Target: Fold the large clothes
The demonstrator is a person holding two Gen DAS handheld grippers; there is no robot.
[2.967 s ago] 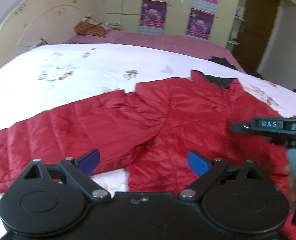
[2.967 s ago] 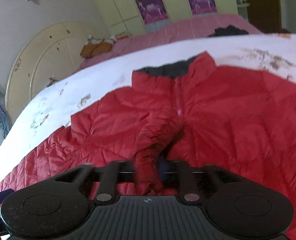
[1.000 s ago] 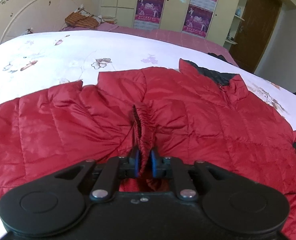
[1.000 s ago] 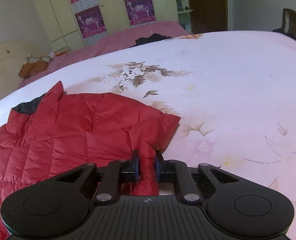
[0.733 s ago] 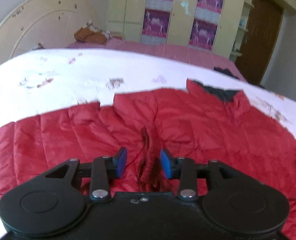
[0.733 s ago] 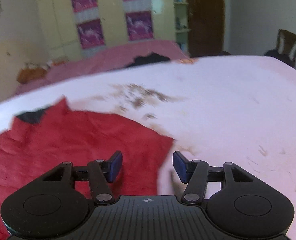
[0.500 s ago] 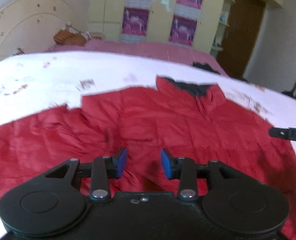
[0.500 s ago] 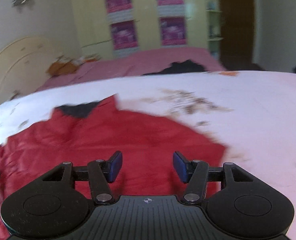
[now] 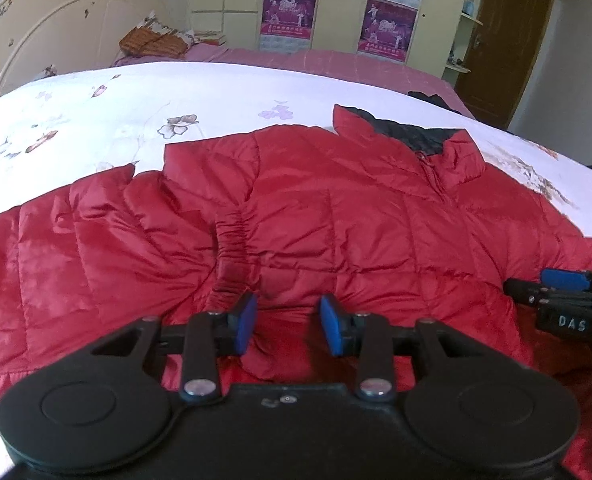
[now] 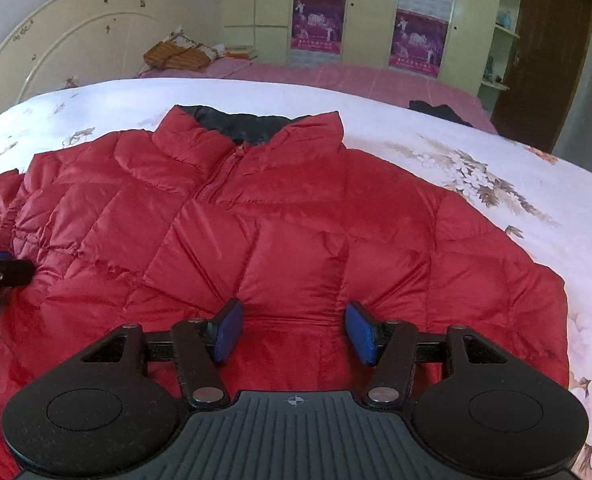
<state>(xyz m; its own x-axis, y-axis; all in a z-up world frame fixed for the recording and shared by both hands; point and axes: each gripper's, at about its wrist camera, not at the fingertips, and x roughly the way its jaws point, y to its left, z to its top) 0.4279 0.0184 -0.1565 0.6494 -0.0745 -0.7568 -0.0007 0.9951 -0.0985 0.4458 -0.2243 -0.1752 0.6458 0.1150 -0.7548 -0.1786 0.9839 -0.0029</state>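
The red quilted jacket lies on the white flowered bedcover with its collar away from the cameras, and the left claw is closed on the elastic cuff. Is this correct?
Not quite. In the left wrist view the left claw is open; the elastic cuff lies just beyond its left pad, unheld. The rest holds: the red quilted jacket lies on the white flowered bedcover, collar away.

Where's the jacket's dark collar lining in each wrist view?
Left wrist: the collar lining sits upper right of centre, at the red jacket's far edge.
Right wrist: the collar lining sits upper centre, slightly left.
Shared landmark: the orange cloth bundle by the headboard, upper left in both.
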